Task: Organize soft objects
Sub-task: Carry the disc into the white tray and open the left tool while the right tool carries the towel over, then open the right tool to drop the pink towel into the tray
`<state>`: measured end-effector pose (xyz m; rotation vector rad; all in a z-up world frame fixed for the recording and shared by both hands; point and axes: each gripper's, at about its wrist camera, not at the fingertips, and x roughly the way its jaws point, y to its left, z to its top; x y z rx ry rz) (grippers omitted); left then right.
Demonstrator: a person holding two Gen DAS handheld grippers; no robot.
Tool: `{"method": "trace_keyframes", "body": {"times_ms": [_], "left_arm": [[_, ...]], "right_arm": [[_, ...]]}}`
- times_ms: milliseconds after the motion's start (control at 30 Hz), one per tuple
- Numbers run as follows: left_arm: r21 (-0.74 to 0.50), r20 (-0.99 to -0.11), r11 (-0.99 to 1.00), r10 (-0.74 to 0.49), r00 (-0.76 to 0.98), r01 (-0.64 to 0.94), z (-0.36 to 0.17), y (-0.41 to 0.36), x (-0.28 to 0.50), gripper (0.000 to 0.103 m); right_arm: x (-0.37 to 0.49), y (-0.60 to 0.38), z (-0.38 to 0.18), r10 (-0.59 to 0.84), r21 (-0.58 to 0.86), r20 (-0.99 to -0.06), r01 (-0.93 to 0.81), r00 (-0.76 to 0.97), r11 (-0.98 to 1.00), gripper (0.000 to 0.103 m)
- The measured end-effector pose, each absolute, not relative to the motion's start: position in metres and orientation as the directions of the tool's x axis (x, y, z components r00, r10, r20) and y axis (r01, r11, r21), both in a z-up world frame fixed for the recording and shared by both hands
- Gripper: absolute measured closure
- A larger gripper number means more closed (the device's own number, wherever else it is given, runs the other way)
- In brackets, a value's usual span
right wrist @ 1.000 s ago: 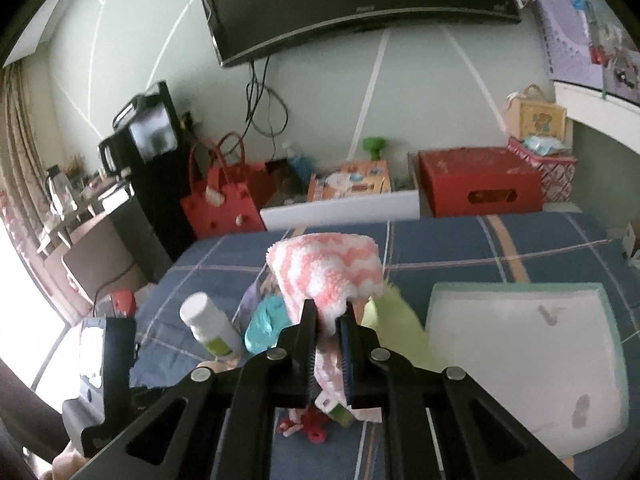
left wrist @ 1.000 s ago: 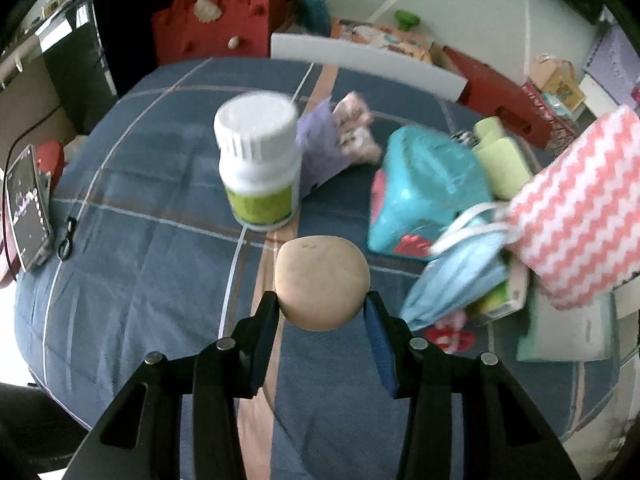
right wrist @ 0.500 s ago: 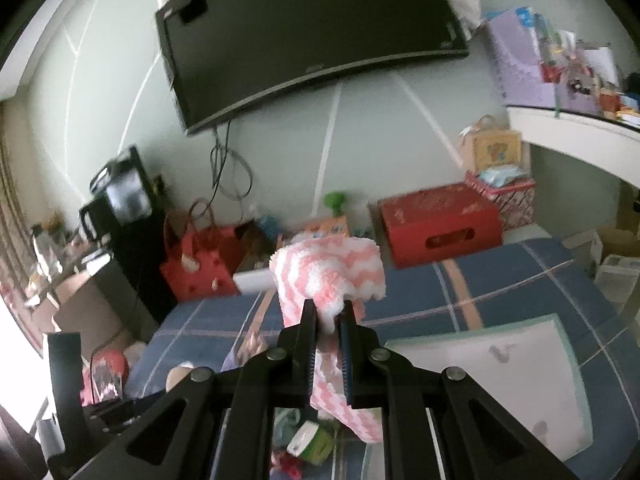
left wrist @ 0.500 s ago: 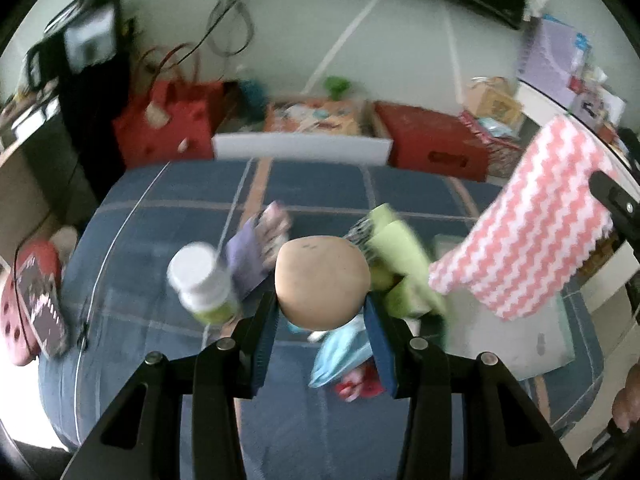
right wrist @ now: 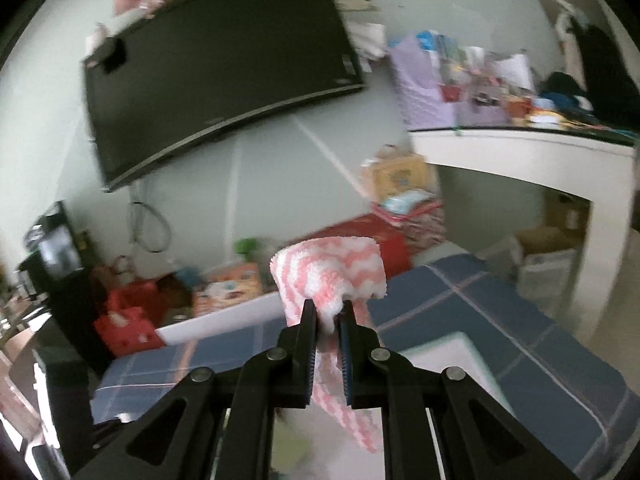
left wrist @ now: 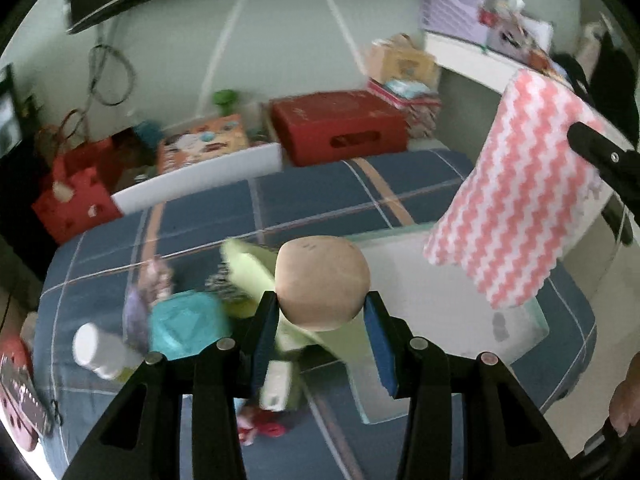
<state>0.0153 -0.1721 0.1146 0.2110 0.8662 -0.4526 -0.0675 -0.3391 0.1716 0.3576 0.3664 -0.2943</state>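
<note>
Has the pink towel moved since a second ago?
Yes. The towel, clamped in the right tool, has gone up: in the right view it sat against the blue bed before and now reaches the red box behind.

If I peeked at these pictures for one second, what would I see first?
First, the tan ball, squeezed in the left gripper at the middle of its view, above the cluttered blue plaid bed. Next, the pink-and-white zigzag cloth, dangling at the right from the right gripper. A big black TV hangs on the wall behind.
</note>
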Motion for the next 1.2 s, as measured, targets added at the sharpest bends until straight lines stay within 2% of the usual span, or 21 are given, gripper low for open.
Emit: {"method": "trace_keyframes", "body": {"times_ms": [300,367,533,733,867,1000,1067,1133,1200], "left_arm": [[-0.035,-0.821,0.842,-0.332,0.465,0.539,0.063,-0.233,0.026,0.057],[-0.03,-0.828,0.834,-0.329,0.453,0.551,0.052,-0.241,0.027,0.057],[-0.064,-0.853,0.808,-0.349,0.388,0.586,0.025,-0.255,0.03,0.057],[-0.065,-0.873,0.8,-0.335,0.355,0.596,0.005,-0.26,0.03,0.056],[-0.068,-0.883,0.806,-0.322,0.34,0.588,-0.002,-0.259,0.031,0.035],[-0.073,-0.892,0.812,-0.312,0.327,0.579,-0.005,-0.254,0.032,0.031],[-0.085,-0.89,0.812,-0.323,0.324,0.577,-0.001,-0.252,0.032,0.024],[-0.097,-0.883,0.814,-0.336,0.328,0.573,0.004,-0.249,0.032,0.018],[-0.108,-0.877,0.815,-0.348,0.332,0.57,0.012,-0.246,0.032,0.018]], "right_arm": [[-0.064,-0.405,0.132,-0.321,0.288,-0.502,0.505,0.803,0.814,0.092],[-0.058,-0.412,0.118,-0.316,0.286,-0.539,0.523,0.78,0.803,0.091],[-0.028,-0.421,0.07,-0.275,0.235,-0.703,0.579,0.656,0.781,0.091],[-0.02,-0.422,0.038,-0.214,0.231,-0.783,0.592,0.584,0.772,0.088],[-0.013,-0.421,0.024,-0.189,0.206,-0.83,0.604,0.525,0.77,0.088],[-0.008,-0.415,0.012,-0.163,0.183,-0.863,0.596,0.479,0.782,0.086],[-0.01,-0.414,0.017,-0.17,0.179,-0.859,0.595,0.483,0.784,0.078],[-0.014,-0.412,0.028,-0.191,0.174,-0.846,0.595,0.498,0.785,0.052],[-0.02,-0.409,0.039,-0.209,0.177,-0.827,0.594,0.523,0.785,0.046]]}}
